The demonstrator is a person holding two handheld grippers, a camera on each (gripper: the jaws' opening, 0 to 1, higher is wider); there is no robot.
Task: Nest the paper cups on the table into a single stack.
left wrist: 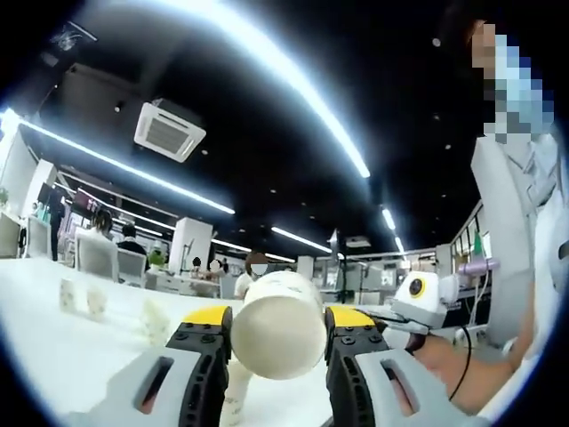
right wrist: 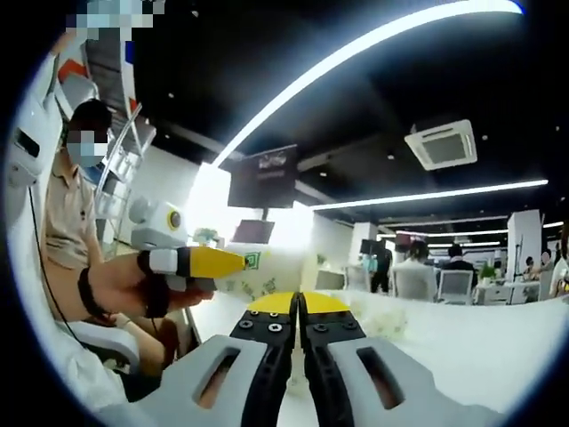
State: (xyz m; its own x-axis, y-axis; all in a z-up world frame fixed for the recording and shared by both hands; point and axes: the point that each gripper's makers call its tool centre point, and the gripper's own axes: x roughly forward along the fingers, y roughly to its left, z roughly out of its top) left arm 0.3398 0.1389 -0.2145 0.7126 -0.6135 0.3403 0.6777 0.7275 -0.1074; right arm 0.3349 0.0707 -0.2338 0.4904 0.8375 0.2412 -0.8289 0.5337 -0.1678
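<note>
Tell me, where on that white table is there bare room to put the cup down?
In the left gripper view, the white table lies bare left of the left gripper, which holds the paper cup. Beyond, small cups crowd it. In the right gripper view, the table is bare right of the right gripper.

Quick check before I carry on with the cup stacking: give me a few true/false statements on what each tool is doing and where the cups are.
1. The left tool grips a paper cup. True.
2. The right tool holds a cup. False: its jaws are closed with nothing between them.
3. More loose cups stand on the table. True.
4. The held cup's open mouth faces the camera. False: its closed base does.
</note>
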